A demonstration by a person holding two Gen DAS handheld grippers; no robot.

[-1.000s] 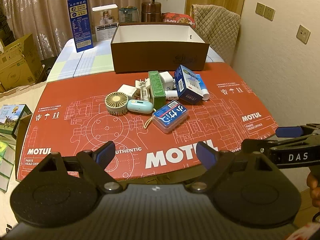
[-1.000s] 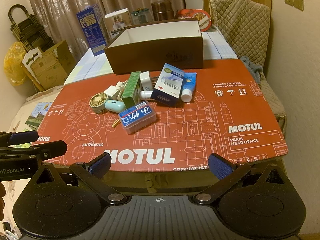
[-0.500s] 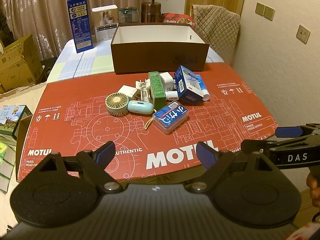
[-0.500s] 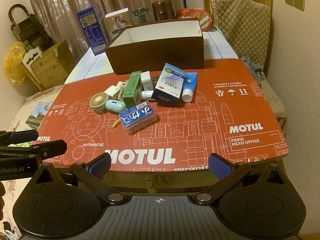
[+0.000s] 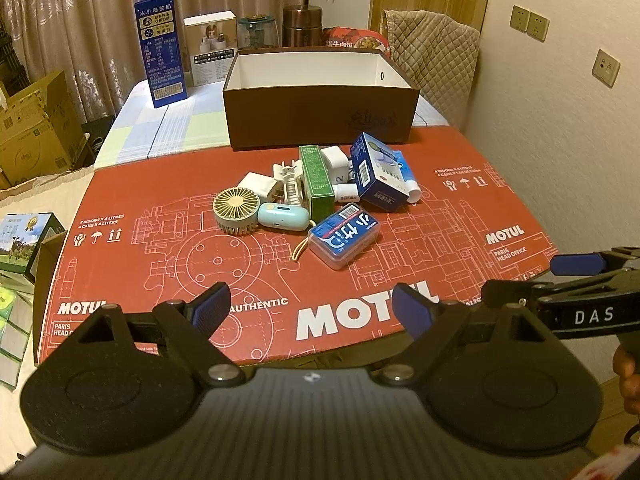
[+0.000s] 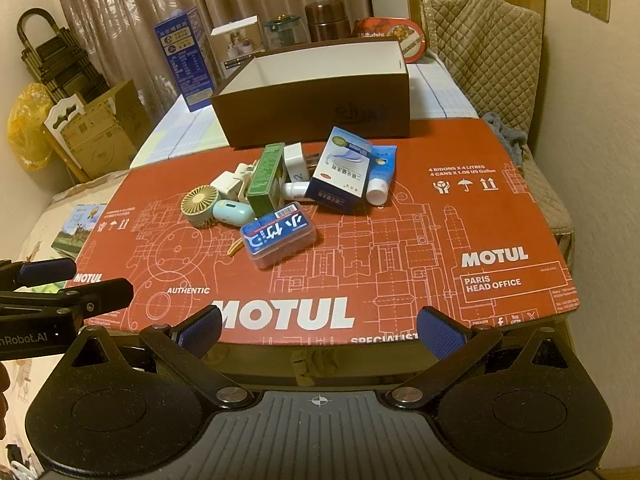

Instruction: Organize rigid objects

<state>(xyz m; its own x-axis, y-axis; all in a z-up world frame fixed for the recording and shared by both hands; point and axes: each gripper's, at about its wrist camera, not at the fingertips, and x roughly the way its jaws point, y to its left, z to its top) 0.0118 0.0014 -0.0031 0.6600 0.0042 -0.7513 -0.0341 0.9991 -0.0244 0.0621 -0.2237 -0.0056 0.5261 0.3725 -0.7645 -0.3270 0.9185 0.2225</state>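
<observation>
A heap of small items lies on the red MOTUL mat (image 5: 440,248): a round beige fan (image 5: 236,210), a light blue case (image 5: 282,216), a clear box with a blue label (image 5: 344,236), a green box (image 5: 316,180), a blue-and-white box (image 5: 378,174), a blue tube (image 6: 382,172) and white plugs (image 5: 260,184). An open brown box (image 5: 320,116) with a white inside stands behind them. My left gripper (image 5: 310,312) and right gripper (image 6: 320,330) are open and empty, at the mat's near edge, well short of the heap.
A tall blue carton (image 5: 162,50), a white box (image 5: 210,50), jars and a red tin stand behind the brown box. A quilted chair (image 6: 480,52) is at the back right, the wall is on the right, and cardboard boxes (image 5: 36,128) are on the left.
</observation>
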